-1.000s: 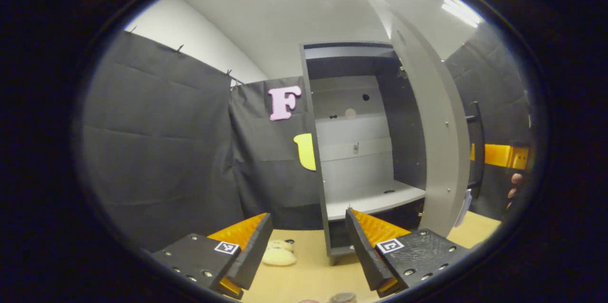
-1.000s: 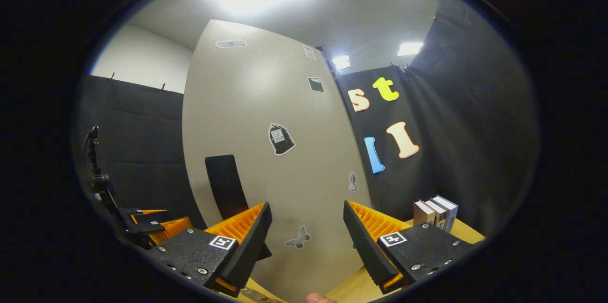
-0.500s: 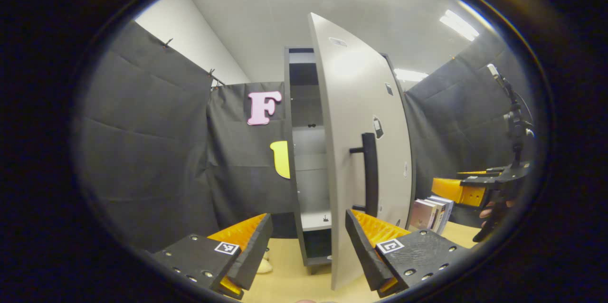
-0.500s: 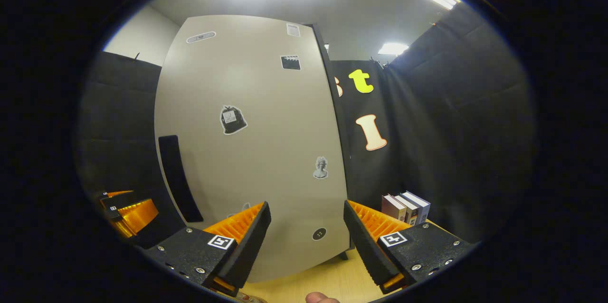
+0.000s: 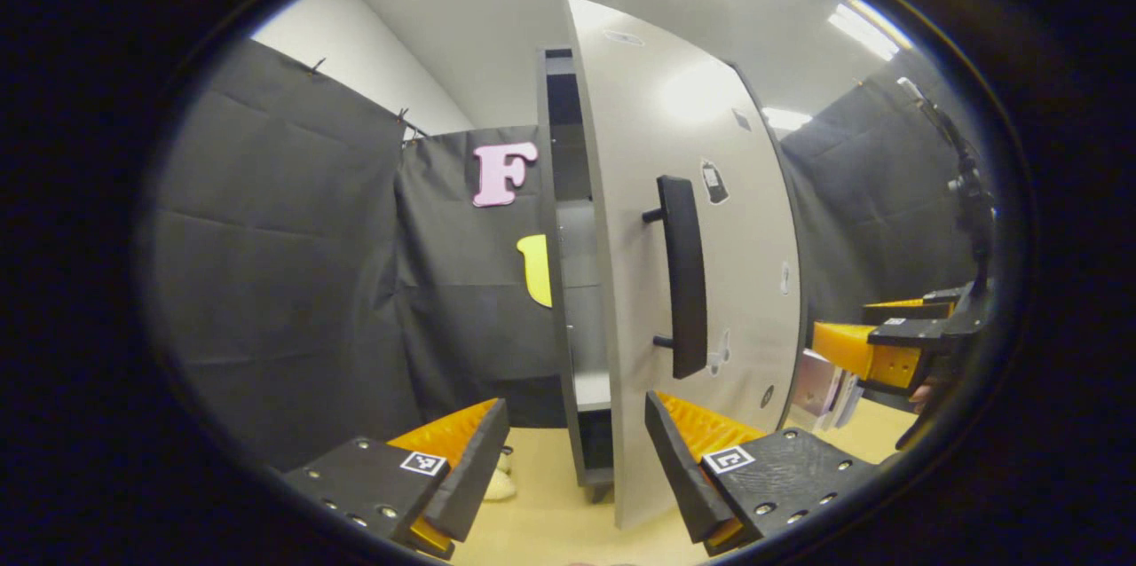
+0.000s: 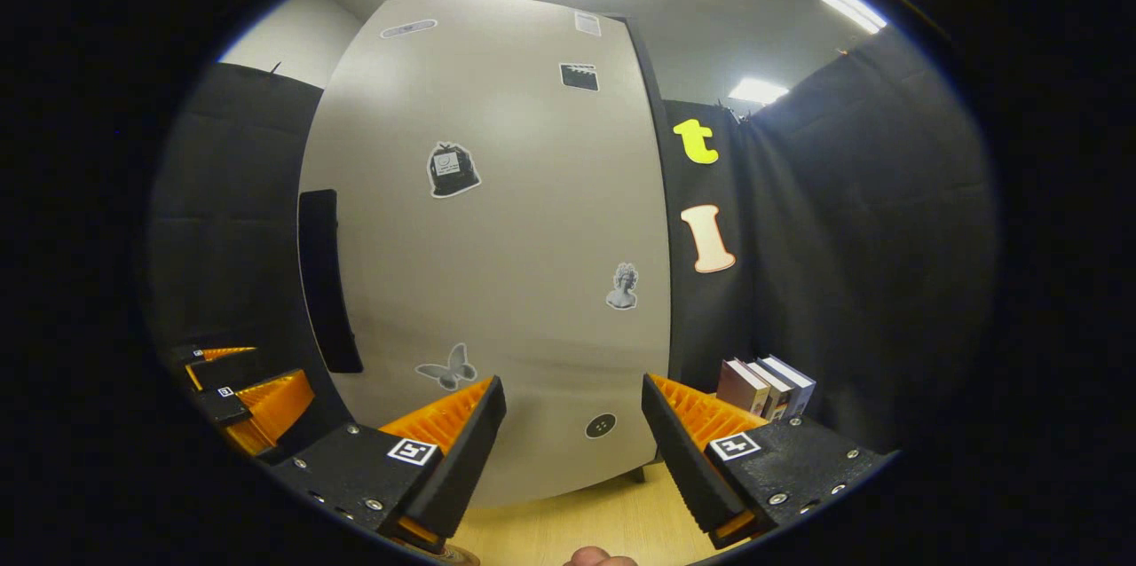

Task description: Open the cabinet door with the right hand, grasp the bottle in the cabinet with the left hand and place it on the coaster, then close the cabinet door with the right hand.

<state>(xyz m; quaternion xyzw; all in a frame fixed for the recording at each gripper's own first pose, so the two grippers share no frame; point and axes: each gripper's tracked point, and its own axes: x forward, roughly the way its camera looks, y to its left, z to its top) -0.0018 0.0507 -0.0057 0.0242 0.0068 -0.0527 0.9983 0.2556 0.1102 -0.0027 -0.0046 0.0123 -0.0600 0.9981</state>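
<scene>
The grey cabinet (image 5: 557,193) stands on the wooden table with its door (image 5: 701,220) swung almost to; a narrow gap on the handle side still shows a strip of the inside. The door's black handle (image 5: 683,278) faces me. My left gripper (image 5: 577,459) hangs open in front of that gap, holding nothing. My right gripper (image 6: 572,451) is open, close before the door (image 6: 497,229) face, below its stickers and right of the handle (image 6: 324,282). Across the door, the right gripper (image 5: 887,353) is at the far right and the left gripper (image 6: 248,397) at the lower left.
A few books (image 6: 768,380) stand on the table (image 6: 568,522) against the wall right of the cabinet. A pale soft object (image 5: 497,484) lies on the table left of the cabinet foot. A brownish round thing (image 6: 453,557) is cut off at the bottom edge.
The cabinet door has swung from wide open to nearly shut. My right gripper has followed the door face round. My left gripper has stayed open near the cabinet front.
</scene>
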